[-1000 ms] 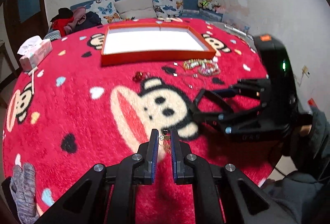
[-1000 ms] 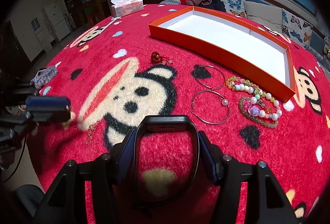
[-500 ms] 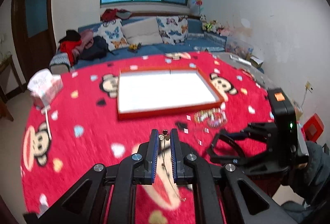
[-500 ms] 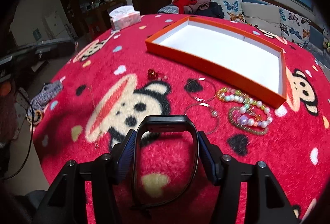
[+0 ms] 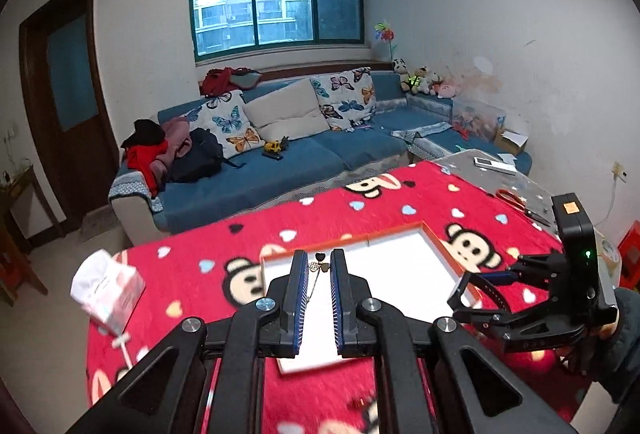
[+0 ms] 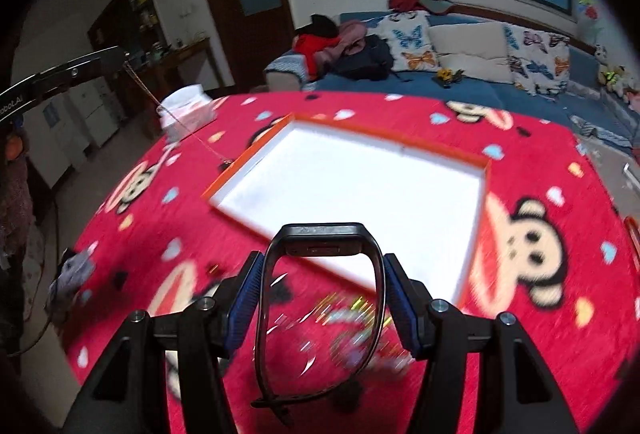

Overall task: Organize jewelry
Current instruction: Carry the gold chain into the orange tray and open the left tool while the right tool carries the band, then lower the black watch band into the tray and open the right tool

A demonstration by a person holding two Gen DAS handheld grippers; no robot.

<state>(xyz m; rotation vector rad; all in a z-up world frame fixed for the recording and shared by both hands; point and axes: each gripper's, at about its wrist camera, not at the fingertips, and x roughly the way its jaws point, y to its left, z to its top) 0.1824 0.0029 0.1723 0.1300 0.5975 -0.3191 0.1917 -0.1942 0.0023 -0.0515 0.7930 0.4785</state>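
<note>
My left gripper [image 5: 319, 259] is shut on a thin gold chain necklace [image 5: 318, 267] with small heart charms, held above the near left part of the orange tray [image 5: 440, 246]. In the right wrist view the chain [image 6: 176, 120] hangs from the left gripper down to the tray's left corner. My right gripper [image 6: 322, 262] is shut on a black smart watch band [image 6: 320, 246], held above the table near the tray's [image 6: 224, 180] front edge. The right gripper [image 5: 480, 284] also shows at the tray's right side in the left wrist view.
The tray has a white floor and sits on a red monkey-print cloth [image 6: 532, 234]. Blurred bead bracelets and hoops [image 6: 344, 318] lie on the cloth below the right gripper. A tissue box [image 5: 106, 288] stands at the table's left. Scissors [image 5: 516, 200] lie far right.
Both grippers have risen and moved forward from the table's front toward the tray. The left one lifted the necklace off the cloth; the right one carried the watch band along.
</note>
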